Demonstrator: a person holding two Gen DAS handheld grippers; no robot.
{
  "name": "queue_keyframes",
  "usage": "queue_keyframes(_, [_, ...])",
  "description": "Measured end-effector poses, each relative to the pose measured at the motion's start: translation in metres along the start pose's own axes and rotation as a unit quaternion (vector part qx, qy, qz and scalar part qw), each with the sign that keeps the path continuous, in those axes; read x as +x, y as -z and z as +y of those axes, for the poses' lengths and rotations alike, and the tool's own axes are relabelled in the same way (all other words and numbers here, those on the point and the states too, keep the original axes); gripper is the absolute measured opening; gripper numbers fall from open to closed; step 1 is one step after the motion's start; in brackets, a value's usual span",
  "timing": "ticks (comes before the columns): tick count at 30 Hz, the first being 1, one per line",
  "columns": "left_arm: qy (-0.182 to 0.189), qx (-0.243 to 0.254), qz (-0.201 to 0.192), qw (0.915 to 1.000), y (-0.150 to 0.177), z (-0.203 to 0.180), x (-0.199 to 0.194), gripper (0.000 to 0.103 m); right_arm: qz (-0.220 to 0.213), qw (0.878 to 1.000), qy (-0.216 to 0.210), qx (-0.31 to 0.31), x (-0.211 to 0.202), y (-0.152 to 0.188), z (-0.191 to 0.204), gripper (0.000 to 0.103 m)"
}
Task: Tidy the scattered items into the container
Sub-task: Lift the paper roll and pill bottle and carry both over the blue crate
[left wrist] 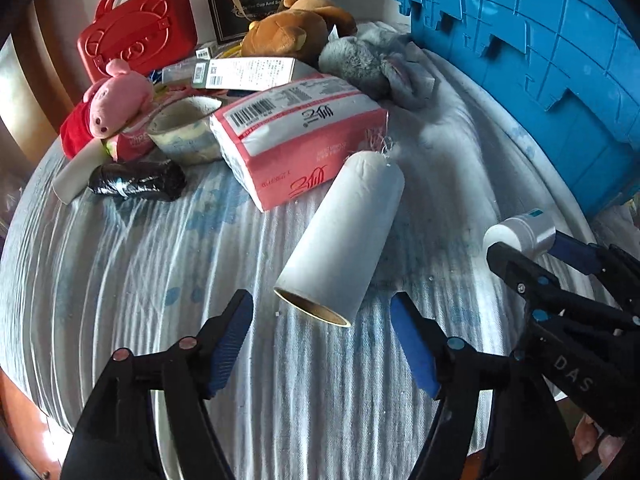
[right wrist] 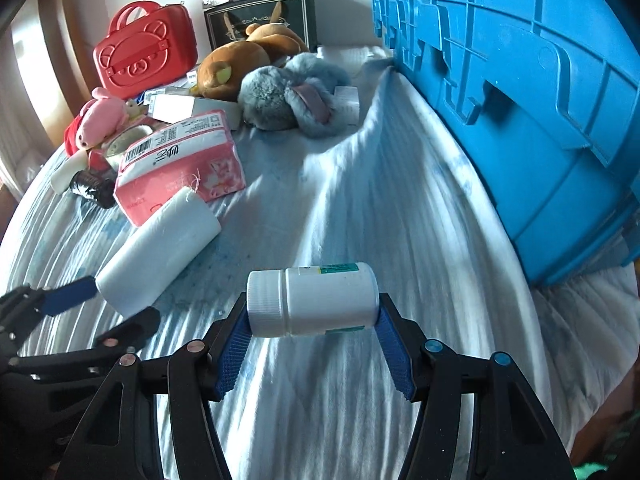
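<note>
Two grippers hung over the striped bed (left wrist: 132, 264). The left gripper (left wrist: 322, 312) had its jaws apart, nothing gripped, the white roll (left wrist: 344, 236) lying just ahead between them. The right gripper (right wrist: 314, 330) clamped a white bottle (right wrist: 316, 300) crosswise. The blue container (right wrist: 540, 112) stood to the right. Beyond the roll sat a pink tissue pack (left wrist: 300, 140) (touching it), a grey plush (right wrist: 292, 96), a brown plush (left wrist: 284, 34) and a red case (left wrist: 136, 26). Only the left view showed the roll's cardboard core.
</note>
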State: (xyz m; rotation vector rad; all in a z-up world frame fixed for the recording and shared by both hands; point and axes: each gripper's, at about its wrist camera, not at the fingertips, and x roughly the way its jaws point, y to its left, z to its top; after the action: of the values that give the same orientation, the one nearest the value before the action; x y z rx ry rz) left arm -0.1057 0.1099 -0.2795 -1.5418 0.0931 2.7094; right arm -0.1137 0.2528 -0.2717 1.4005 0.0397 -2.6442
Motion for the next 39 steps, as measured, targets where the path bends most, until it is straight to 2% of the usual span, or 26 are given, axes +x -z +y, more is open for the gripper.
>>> queue_keyframes(2, [-0.004,0.006,-0.014,0.9999,-0.007,0.0,-0.007,0.071,-0.001,1.0,0.0,0.005,-0.002,-0.001,-0.001,0.06])
queue_keyframes(5, [-0.016,0.022,-0.023,0.9994,-0.021,-0.005,0.005,0.071,-0.005,1.0,0.005,0.012,-0.003,-0.003,-0.002,0.06])
queue_keyframes(7, [-0.021,0.033,-0.007,0.9992,-0.024,-0.009,0.024,0.07,-0.005,1.0,0.005,0.017,-0.001,-0.004,-0.003,0.06])
queue_keyframes(8, [-0.018,0.034,-0.001,0.9993,-0.024,-0.008,0.031,0.061,-0.005,1.0,0.006,0.016,0.001,-0.004,-0.002,0.06])
queue_keyframes(10, [-0.016,0.029,0.005,0.9994,-0.021,-0.008,0.04,0.056,-0.002,1.0,0.009,0.014,0.007,-0.002,0.0,0.06])
queue_keyframes(14, [-0.005,0.009,-0.009,0.9999,-0.019,-0.005,0.04,0.054,0.006,1.0,0.017,0.015,0.019,0.002,0.001,0.06])
queue_keyframes(17, [-0.002,0.007,-0.012,0.9999,-0.017,-0.005,0.036,0.05,-0.003,1.0,0.021,0.012,0.015,0.0,0.004,0.06])
queue_keyframes(22, [0.004,-0.007,-0.04,0.9992,-0.023,0.0,0.002,0.044,-0.038,0.999,0.027,0.002,-0.014,-0.018,0.011,0.06])
queue_keyframes(29, [0.01,-0.013,-0.097,0.9951,-0.054,0.014,-0.059,0.044,-0.104,0.994,0.036,-0.01,-0.078,-0.061,0.027,0.06])
queue_keyframes(34, [0.016,-0.019,-0.165,0.986,-0.081,0.024,-0.12,0.044,-0.159,0.986,0.043,-0.018,-0.134,-0.089,0.041,0.06])
queue_keyframes(39, [0.025,-0.018,-0.231,0.9724,-0.106,0.024,-0.178,0.044,-0.23,0.971,0.054,-0.028,-0.201,-0.114,0.044,0.06])
